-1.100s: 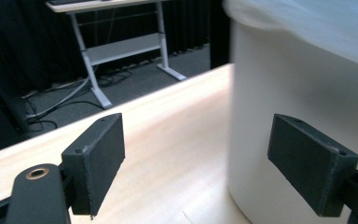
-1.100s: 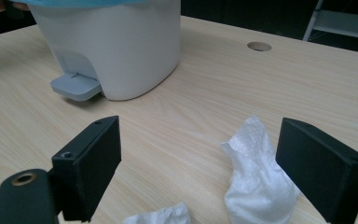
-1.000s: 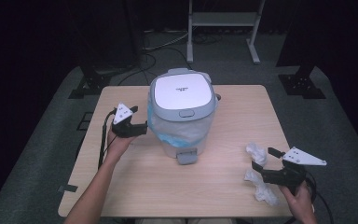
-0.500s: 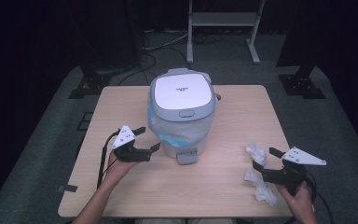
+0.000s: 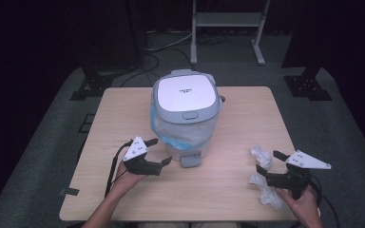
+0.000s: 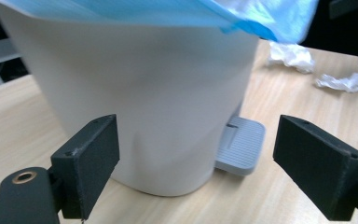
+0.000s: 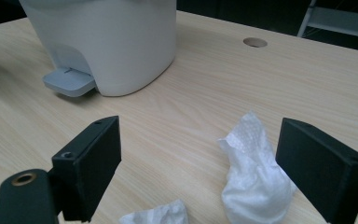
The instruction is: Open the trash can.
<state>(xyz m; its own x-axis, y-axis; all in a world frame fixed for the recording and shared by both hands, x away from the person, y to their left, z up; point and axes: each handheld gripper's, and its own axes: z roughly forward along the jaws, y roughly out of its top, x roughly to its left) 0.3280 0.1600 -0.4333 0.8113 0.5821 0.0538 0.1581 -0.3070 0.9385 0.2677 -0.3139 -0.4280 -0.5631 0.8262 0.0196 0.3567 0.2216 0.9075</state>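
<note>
Pedal bin [image 5: 186, 111] stands at the middle of the worktop [image 5: 123, 109] in the high view, lid closed, blue liner [image 5: 179, 140] spilling from under the rim, and its grey pedal [image 5: 190, 160] pointing toward the person. Left gripper [image 5: 160, 153] sits just left of the pedal, fingers spread and empty, aimed at the bin's base, likely lined up to press the pedal. Right gripper [image 5: 269, 162] hovers well to the right of the bin over crumpled tissues [image 5: 261, 154], fingers also released, probably placed to pick one up for the bin. The lowest tissue is partly covered by the right hand [image 5: 300, 204], so I cannot tell how many pieces lie there.

From the left gripper view, the bin wall [image 6: 144, 93] is close ahead between the parted fingers [image 6: 91, 158], which grip nothing. The pedal [image 6: 240, 145] juts out at the bin's right foot, apart from both fingers. The liner [image 6: 242, 16] hangs over the rim, the bin's top is cut off by the frame, and tissues [image 6: 291, 55] lie beyond the bin's right side.

From the right gripper view, one tissue [image 7: 256, 179] lies between the open fingers [image 7: 93, 158], near the right one but whether touching is unclear. Another scrap [image 7: 156, 215] is cut off at the bottom edge. The bin [image 7: 116, 42] with its pedal [image 7: 70, 80] stands farther off, its upper part out of frame.
</note>
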